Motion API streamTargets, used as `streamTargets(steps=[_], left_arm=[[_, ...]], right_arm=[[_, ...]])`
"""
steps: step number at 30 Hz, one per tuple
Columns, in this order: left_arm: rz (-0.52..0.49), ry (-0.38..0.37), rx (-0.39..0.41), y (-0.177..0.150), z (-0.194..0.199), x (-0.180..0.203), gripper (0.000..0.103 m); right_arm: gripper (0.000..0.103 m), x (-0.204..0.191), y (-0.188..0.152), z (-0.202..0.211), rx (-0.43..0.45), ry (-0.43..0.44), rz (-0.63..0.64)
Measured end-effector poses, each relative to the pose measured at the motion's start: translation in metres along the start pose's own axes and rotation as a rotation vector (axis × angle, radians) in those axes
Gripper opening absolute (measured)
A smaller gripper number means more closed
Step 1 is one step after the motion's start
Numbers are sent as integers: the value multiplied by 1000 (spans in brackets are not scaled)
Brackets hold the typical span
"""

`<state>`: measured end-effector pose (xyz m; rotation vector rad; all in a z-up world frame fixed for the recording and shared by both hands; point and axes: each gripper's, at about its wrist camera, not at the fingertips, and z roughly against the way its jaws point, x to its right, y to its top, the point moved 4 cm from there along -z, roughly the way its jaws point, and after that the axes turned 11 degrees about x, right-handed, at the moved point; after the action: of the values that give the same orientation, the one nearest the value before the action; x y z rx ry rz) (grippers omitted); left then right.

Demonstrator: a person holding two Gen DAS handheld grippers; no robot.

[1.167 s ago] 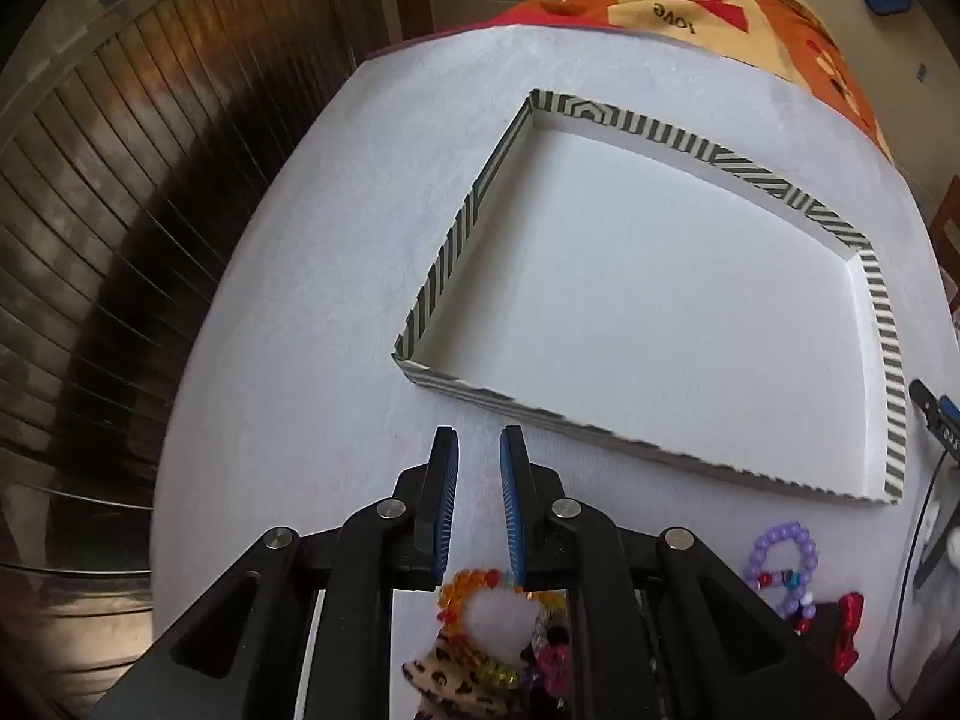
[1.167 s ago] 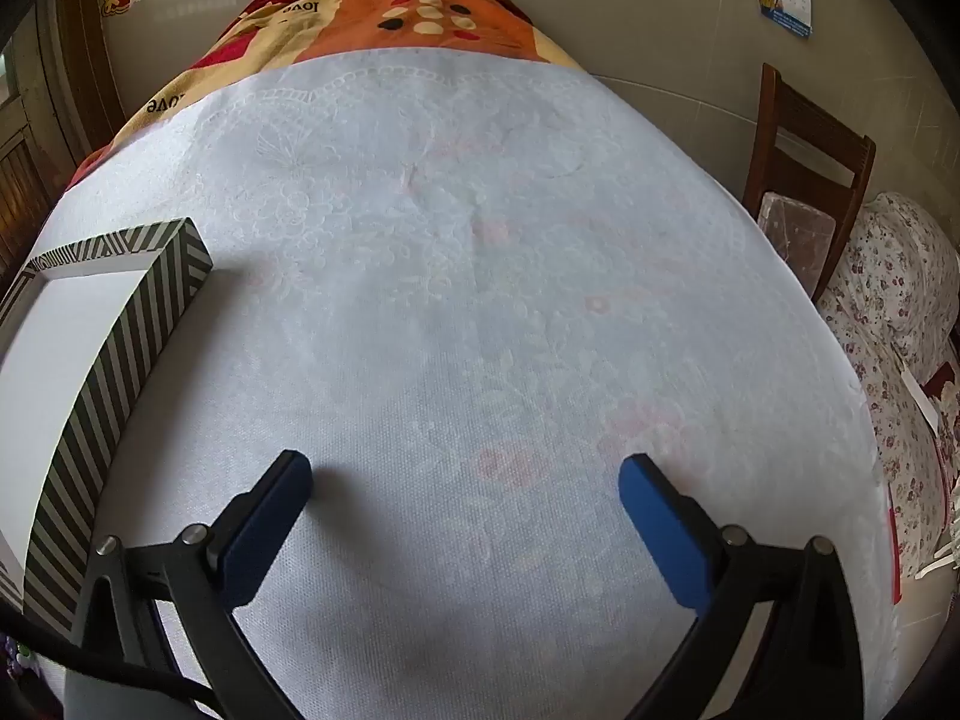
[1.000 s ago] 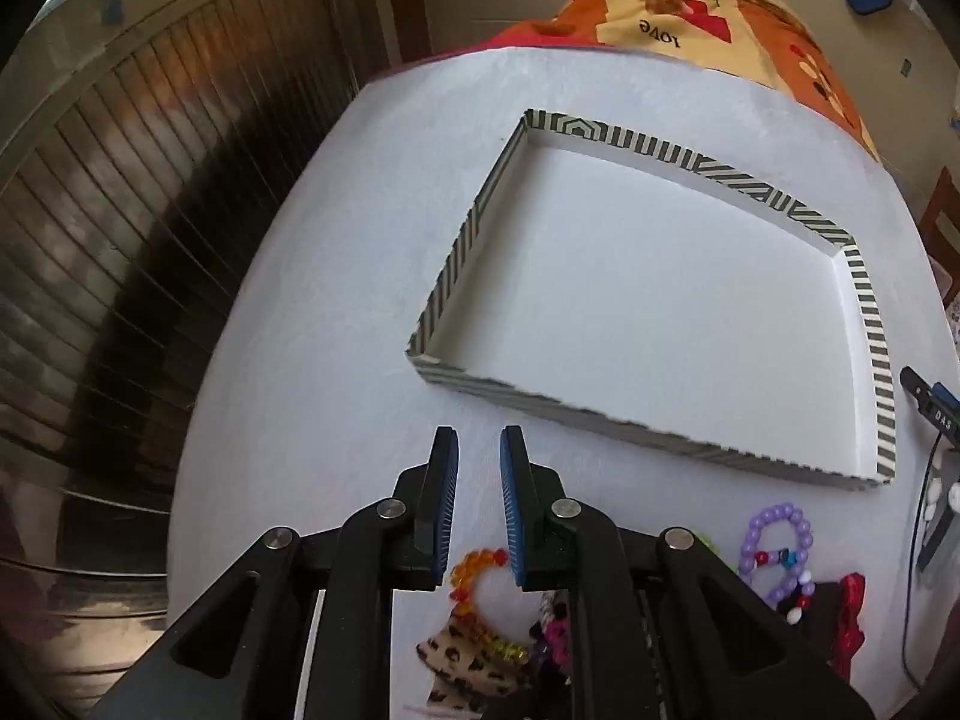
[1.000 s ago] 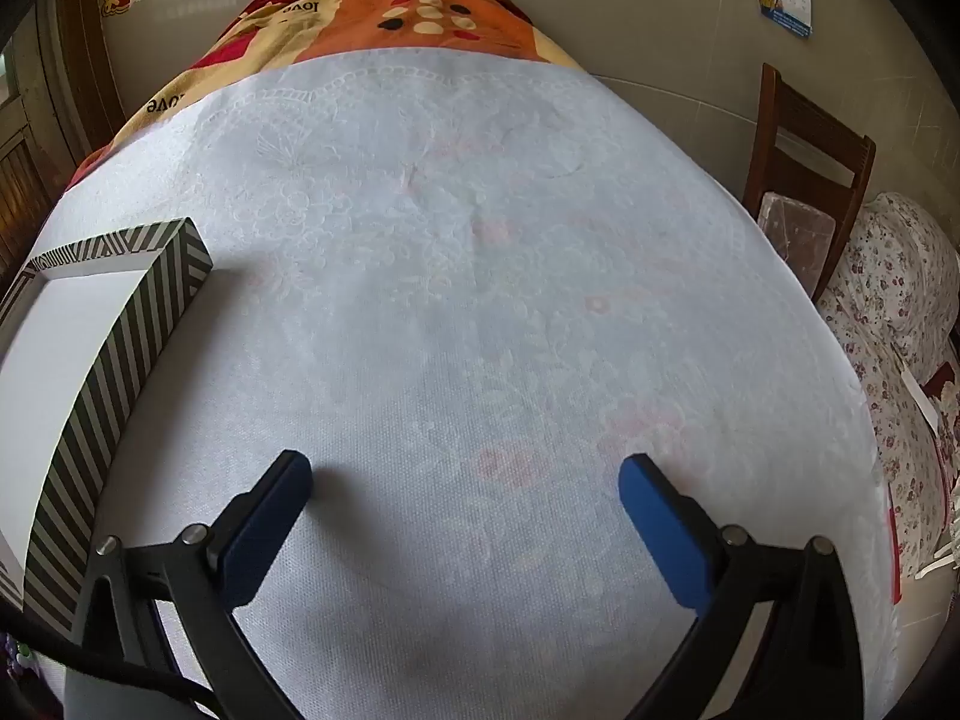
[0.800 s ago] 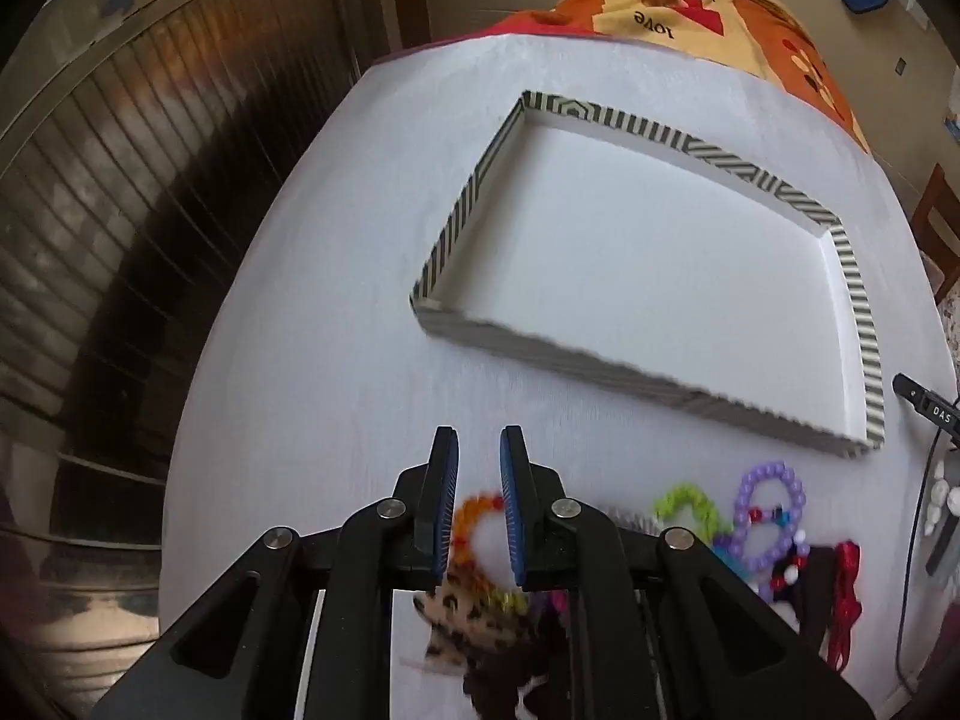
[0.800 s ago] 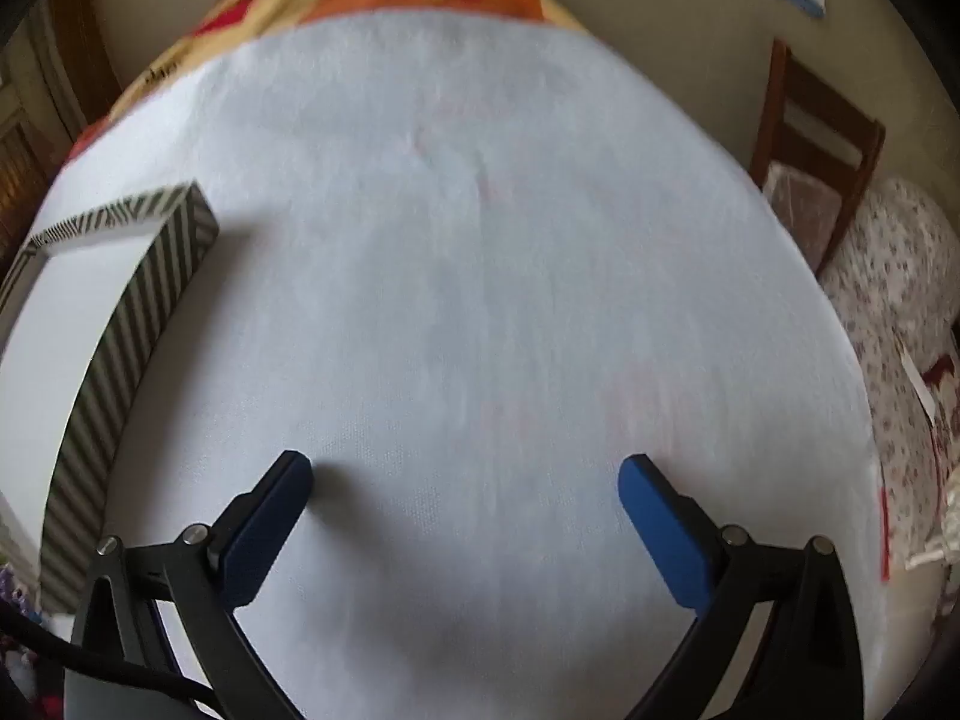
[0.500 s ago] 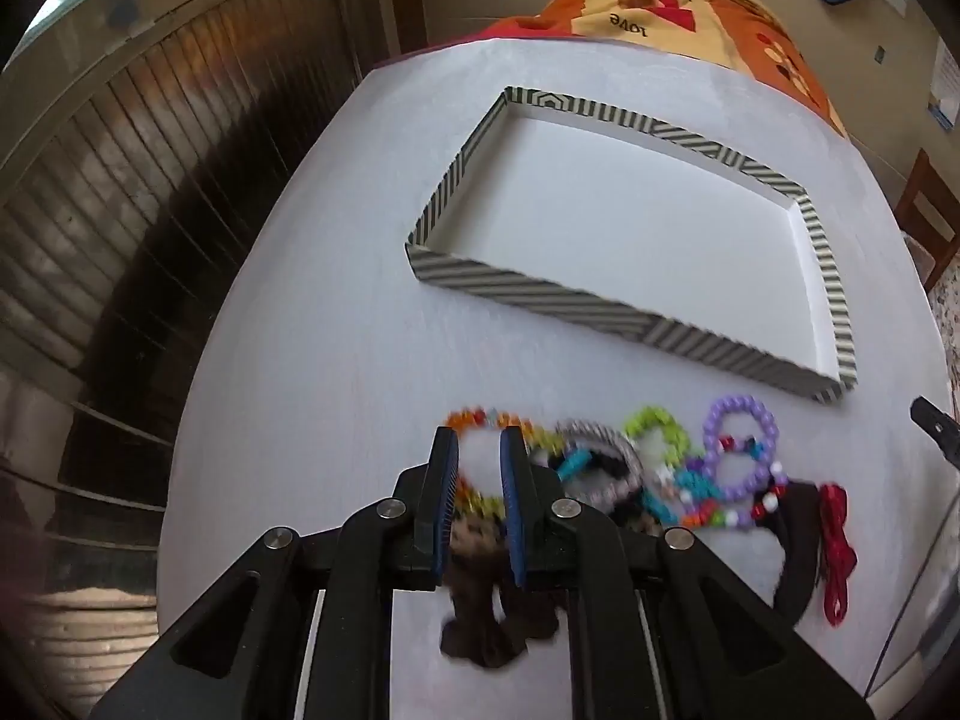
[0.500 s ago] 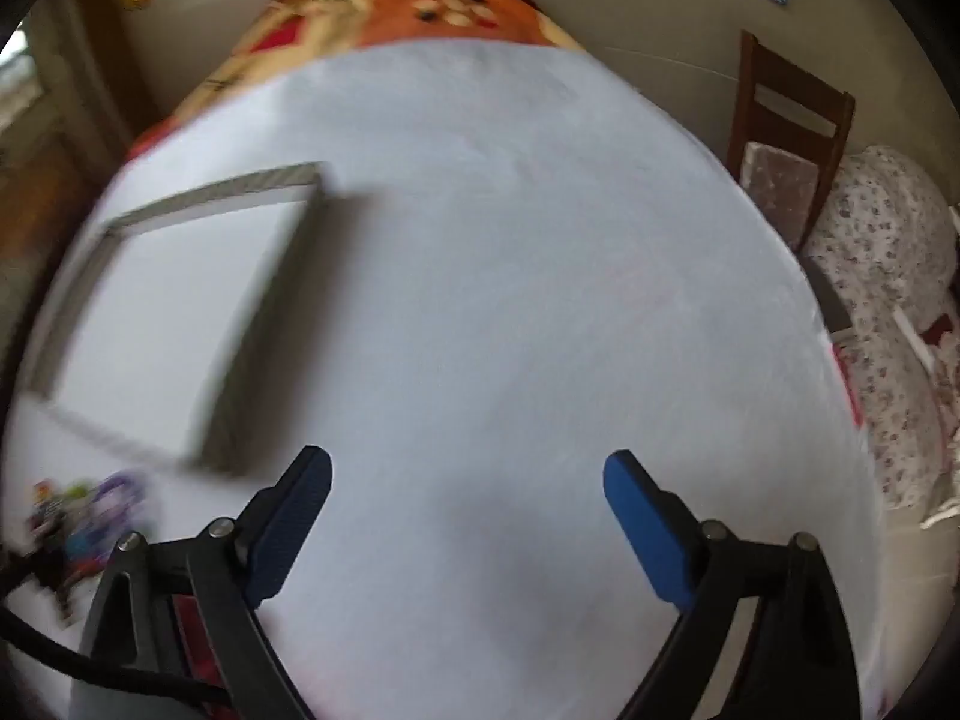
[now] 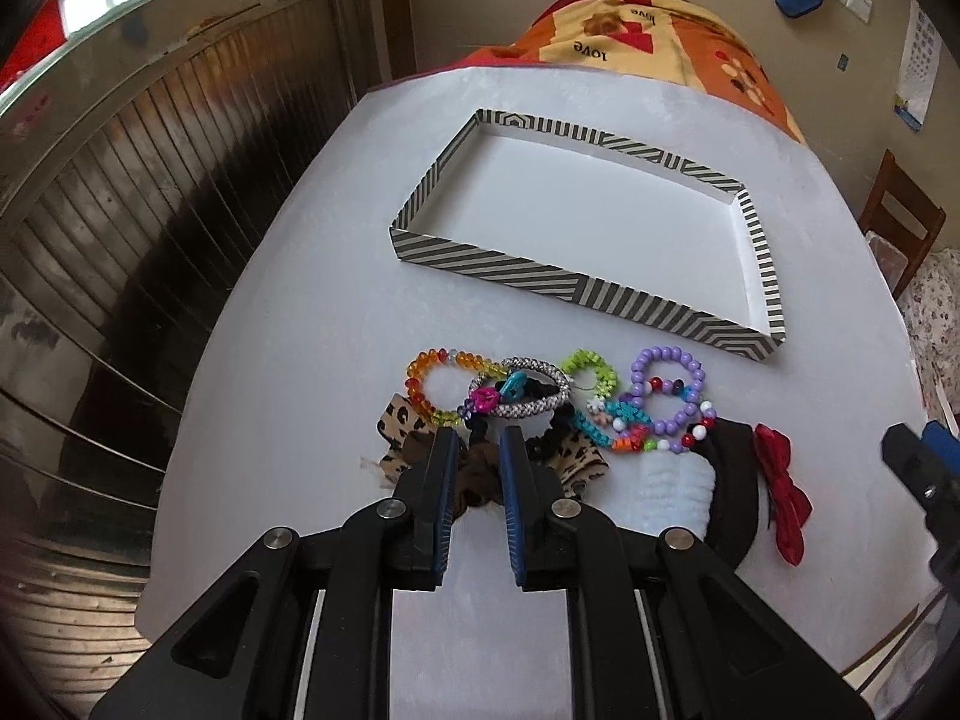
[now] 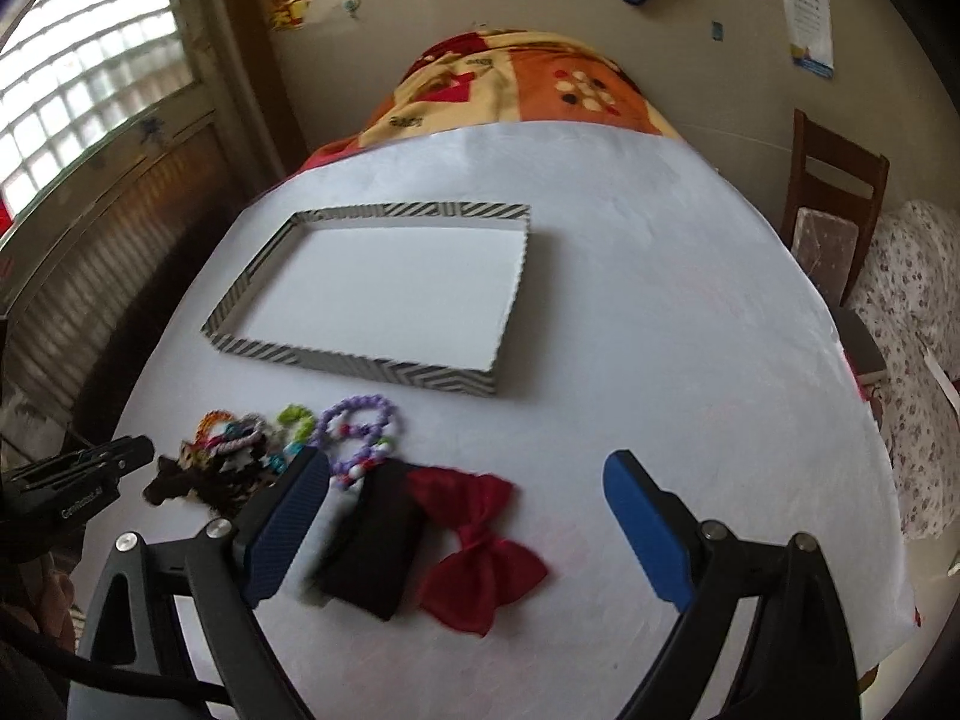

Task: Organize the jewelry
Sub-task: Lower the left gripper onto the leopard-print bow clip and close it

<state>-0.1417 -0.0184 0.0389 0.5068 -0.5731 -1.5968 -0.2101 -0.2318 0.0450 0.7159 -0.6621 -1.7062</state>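
A pile of jewelry and hair pieces lies on the white tablecloth in front of an empty striped tray (image 9: 510,267) (image 10: 360,363). It holds a rainbow bead bracelet (image 9: 420,387), a silver bangle (image 9: 528,384), a purple bead bracelet (image 9: 666,384) (image 10: 360,414), a leopard scrunchie (image 9: 402,426), a black band (image 10: 372,546) and a red bow (image 9: 780,480) (image 10: 480,540). My left gripper (image 9: 477,450) hovers over the scrunchie, shut to a narrow slit with nothing in it. My right gripper (image 10: 465,474) stands wide open above the bow and band, touching neither.
An orange patterned blanket (image 9: 630,42) covers the table's far end. A wooden chair (image 10: 834,192) and floral bedding (image 10: 912,330) stand to the right. A dark slatted wooden wall (image 9: 120,210) runs along the left. The table's near edge is close below the pile.
Both grippers have pulled back and risen, so the whole pile now shows. The right gripper has swung left from bare cloth to over the bow and band. Neither gripper's jaws changed.
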Motion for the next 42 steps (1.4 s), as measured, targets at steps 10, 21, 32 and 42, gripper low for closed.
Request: streamTargets(steps=[10,21,32,42], left_arm=[[-3,1,30,-19,13,-9,5],[-5,1,36,-23,18,-13,5],[-9,-1,32,-24,17,-17,5],[-11,2,20,-24,15,-19,5]], right_arm=[[95,-16,-7,8,-13,8,15],[95,-26,-10,11,-20,12,45],[95,-34,-11,12,-27,23,79],[95,-39,-13,8,-47,31,87]])
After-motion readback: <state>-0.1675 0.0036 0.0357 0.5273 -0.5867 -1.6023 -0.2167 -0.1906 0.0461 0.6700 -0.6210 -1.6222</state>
